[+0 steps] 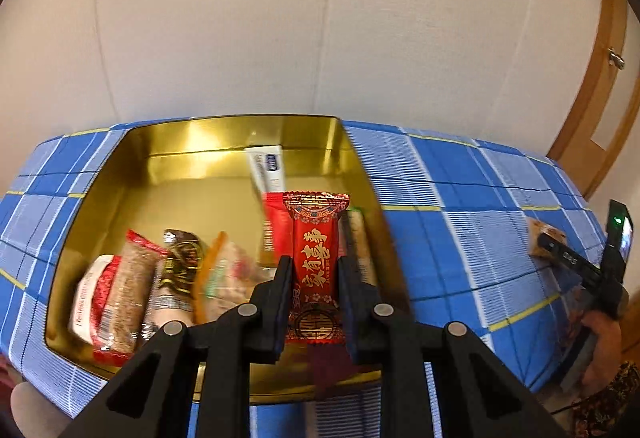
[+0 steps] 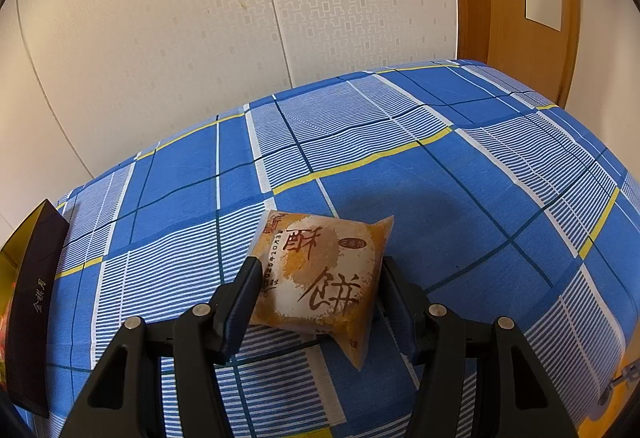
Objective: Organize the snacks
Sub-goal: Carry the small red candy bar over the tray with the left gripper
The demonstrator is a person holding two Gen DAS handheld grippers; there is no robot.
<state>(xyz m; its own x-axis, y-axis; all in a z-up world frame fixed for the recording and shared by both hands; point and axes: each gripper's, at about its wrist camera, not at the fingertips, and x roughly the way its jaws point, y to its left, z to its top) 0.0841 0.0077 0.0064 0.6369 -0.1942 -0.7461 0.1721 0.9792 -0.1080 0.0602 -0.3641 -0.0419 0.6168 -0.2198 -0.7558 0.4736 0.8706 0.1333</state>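
Left wrist view: the left tool (image 1: 314, 274) is clenched on a red candy (image 1: 316, 262), held upright above the near end of the gold tin (image 1: 224, 142), likely for dropping among the packets (image 1: 132, 290) inside. Right wrist view: the right tool (image 2: 318, 294) straddles a pastry pack (image 2: 324, 278) on the blue cloth (image 2: 440, 178), right of the tin; the fingers (image 2: 240, 302) flank it, but whether they are gripping it I cannot tell.

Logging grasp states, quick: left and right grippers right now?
Left gripper: shut on the red snack packet, above the gold tin.
Right gripper: straddles the pastry packet; grip cannot be told.
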